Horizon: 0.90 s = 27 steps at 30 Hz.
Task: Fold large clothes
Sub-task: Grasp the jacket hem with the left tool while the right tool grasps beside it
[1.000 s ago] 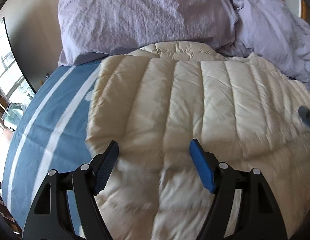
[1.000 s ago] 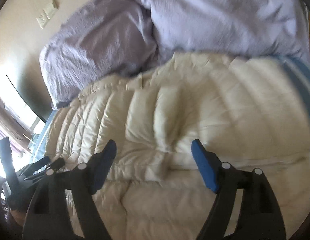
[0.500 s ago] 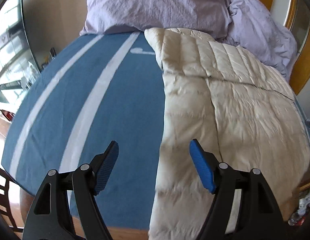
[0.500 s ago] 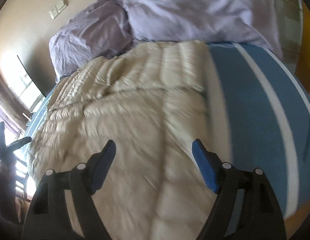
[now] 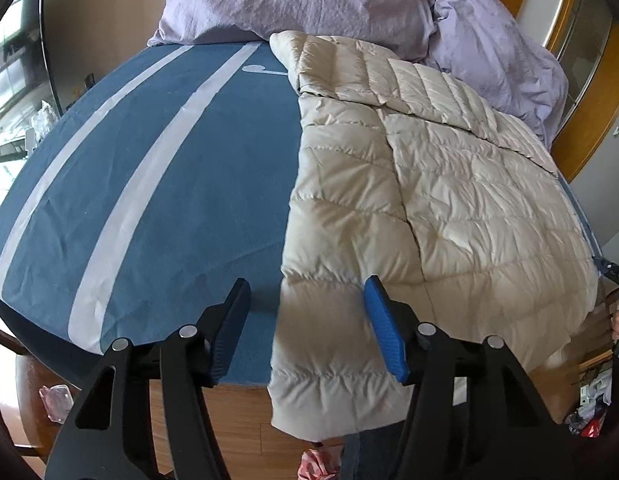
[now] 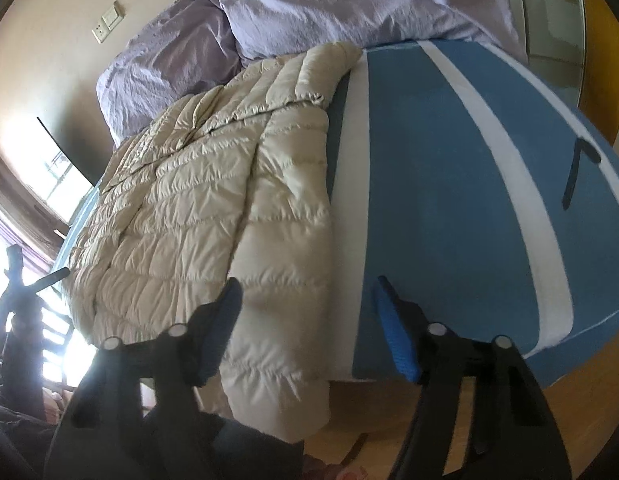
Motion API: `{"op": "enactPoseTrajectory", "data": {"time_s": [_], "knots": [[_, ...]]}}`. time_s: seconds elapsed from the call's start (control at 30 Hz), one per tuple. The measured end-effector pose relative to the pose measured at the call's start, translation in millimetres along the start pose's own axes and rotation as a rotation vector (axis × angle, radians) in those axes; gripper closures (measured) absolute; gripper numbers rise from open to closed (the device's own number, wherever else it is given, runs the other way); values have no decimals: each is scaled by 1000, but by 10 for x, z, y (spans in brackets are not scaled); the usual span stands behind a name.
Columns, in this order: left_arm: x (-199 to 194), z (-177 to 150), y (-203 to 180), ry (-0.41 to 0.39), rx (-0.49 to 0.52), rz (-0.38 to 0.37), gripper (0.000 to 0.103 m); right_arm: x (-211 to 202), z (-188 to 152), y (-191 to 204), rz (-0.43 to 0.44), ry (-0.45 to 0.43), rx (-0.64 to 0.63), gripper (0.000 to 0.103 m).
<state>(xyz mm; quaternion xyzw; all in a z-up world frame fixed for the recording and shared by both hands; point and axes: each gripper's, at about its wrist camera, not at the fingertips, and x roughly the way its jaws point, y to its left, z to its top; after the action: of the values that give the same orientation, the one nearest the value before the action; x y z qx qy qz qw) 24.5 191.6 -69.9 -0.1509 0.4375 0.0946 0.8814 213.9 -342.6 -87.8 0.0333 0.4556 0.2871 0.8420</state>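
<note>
A cream quilted down jacket [image 5: 449, 184] lay spread flat on the bed, its puffy stitched panels shiny and wrinkled, one sleeve folded across the upper body and its lower corners drooping past the bed's near edge. It rested on a blue bedsheet with broad white stripes [image 5: 157, 160], filling the right part of the left wrist view and the left part of the right wrist view [image 6: 213, 200]. Behind the jacket's collar end, crumpled lavender pillows [image 5: 293, 0] were heaped against the wall, touching the jacket's far edge. A small dark strap [image 6: 575, 176] lay on the sheet well apart from the jacket on the right. A wooden floor [image 5: 237, 432] showed below the bed edge, and wall switches [image 6: 107, 20] sat above the pillows. Nothing lay on top of the jacket. The left gripper [image 5: 305, 328], black-armed with blue pads, tilted downward over the jacket's near left corner, straddling the sleeve edge where it hung off the bed; its jaws were closing, with fabric between them but the pads not pressing on it. The right gripper [image 6: 307, 330] angled down likewise over the near right corner, jaws closing around the hanging sleeve edge, its pads also clear of the cloth.
</note>
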Motion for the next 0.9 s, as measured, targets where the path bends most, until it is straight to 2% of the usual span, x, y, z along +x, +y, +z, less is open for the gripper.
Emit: {"op": "enactPoseTrajectory", "data": {"time_s": [0.27,0.47,0.57,0.73,0.8,0.83,0.9], "knots": [[-40,-100,-54,-27,1,-86,45,-18,-99,2,107,7,-1,60],[-11,-99,-151,-28,17,-102,46,25,-98,57,157,6,-3,63],[-2,-91,-166,-27,16,-108,49,37,-103,61,163,4,-3,67],[-9,-104,-162,-29,-3,-132,52,37,-137,94,166,-4,-10,69],[-8,-113,-173,-30,-6,-135,57,40,-148,119,156,-10,-17,71],[-9,-118,-177,-29,-5,-138,60,44,-153,126,152,-10,-19,79],[-4,-120,-189,-25,-10,-145,70,67,-166,154,151,-4,-29,86]]}}
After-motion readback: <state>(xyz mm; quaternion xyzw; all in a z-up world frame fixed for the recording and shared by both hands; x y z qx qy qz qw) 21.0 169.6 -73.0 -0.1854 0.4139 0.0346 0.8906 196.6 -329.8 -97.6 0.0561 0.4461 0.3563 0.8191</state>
